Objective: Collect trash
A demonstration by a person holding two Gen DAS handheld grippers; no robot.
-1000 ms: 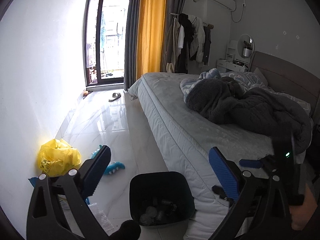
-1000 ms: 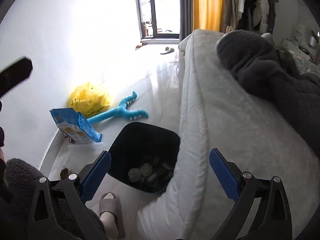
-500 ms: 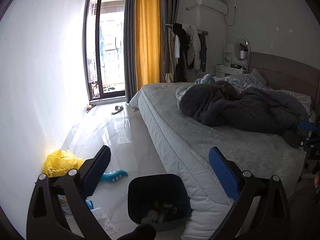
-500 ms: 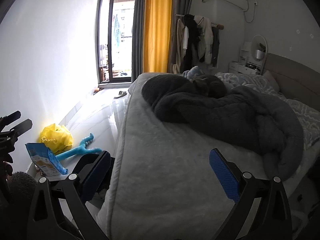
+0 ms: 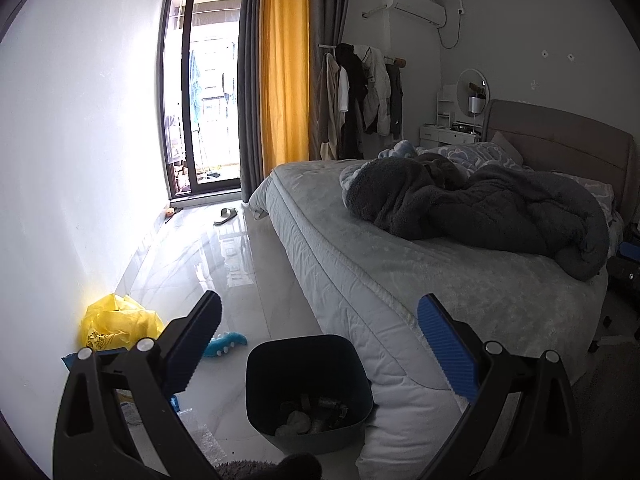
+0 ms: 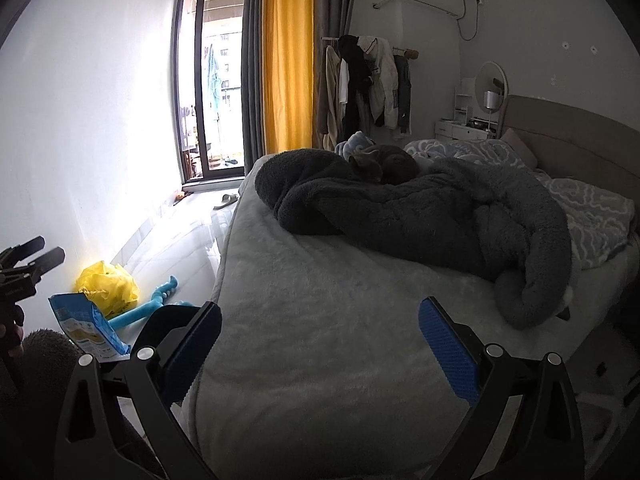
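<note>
Left wrist view: trash bin (image 5: 306, 392) sits at 6 o'clock between the left gripper (image 5: 320, 344) fingers, spread wide and empty; right gripper (image 6: 320, 344) likewise released.

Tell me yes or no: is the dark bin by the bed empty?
No. In the left wrist view the dark bin on the floor beside the bed already holds crumpled trash at its bottom.

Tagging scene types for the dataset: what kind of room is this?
A lived-in bedroom, most likely in a flat. A bed with a rumpled grey blanket fills the right side, coats hang on a wall rail, and a dressing table with a round mirror stands beside the headboard.
</note>
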